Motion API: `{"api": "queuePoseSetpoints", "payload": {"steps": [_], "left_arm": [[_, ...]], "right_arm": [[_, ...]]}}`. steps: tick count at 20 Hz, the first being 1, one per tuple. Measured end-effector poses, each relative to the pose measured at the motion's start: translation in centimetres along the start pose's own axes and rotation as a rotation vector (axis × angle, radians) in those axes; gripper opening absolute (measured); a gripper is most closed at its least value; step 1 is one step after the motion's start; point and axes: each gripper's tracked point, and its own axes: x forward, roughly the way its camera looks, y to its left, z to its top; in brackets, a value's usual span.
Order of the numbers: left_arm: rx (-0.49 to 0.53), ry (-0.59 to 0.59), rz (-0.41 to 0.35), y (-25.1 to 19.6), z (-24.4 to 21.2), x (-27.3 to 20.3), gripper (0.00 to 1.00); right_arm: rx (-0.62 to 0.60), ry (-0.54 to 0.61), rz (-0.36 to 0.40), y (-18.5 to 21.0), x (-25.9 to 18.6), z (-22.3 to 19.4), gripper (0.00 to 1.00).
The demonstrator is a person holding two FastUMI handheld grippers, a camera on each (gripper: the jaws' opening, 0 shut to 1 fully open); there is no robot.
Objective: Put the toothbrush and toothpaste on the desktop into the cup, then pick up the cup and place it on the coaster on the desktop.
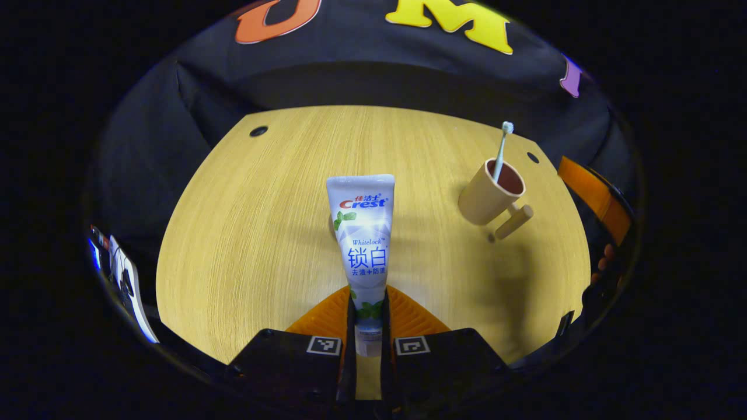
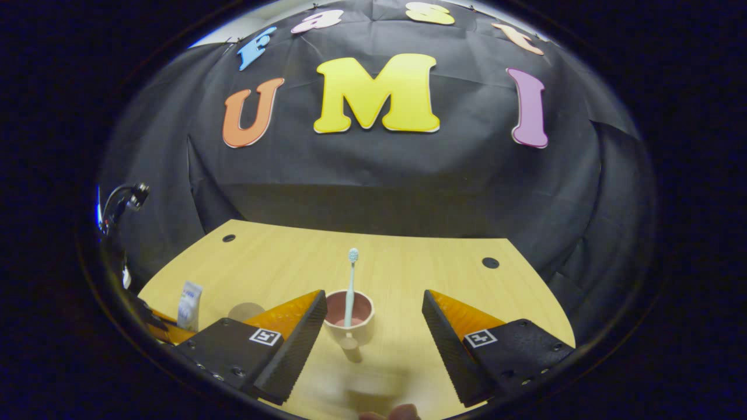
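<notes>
My left gripper (image 1: 369,298) is shut on the lower end of a white toothpaste tube (image 1: 365,233), which points away from it over the wooden desktop (image 1: 251,233). To the right stands a beige cup (image 1: 490,198) with a handle, and a toothbrush (image 1: 502,149) is upright inside it. A round coaster (image 1: 331,228) peeks out from behind the tube. In the right gripper view, my right gripper (image 2: 373,297) is open above the cup (image 2: 349,324), one finger on each side and clear of it. The toothbrush (image 2: 351,286) rises between them. The tube (image 2: 189,304) and coaster (image 2: 246,311) lie far left.
Two dark round holes (image 1: 258,131) (image 1: 532,157) sit near the desktop's far corners. Black cloth walls close in behind the desk. At the right edge of the left gripper view, part of the other gripper (image 1: 595,195) and a person's fingers (image 1: 607,256) show.
</notes>
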Motion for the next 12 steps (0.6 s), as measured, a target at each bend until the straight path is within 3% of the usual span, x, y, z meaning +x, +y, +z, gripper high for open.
{"api": "queuePoseSetpoints", "payload": {"steps": [6,12], "left_arm": [[0.019,-0.194,-0.104,-6.9,8.9,3.6,0.19],[-0.017,-0.417,-0.162,-12.6,14.5,5.6,0.19]], "right_arm": [[-0.002,0.047,-0.084,-6.0,-3.6,-1.8,0.97],[-0.008,0.146,-0.155,-11.6,-6.7,-5.5,0.97]]}}
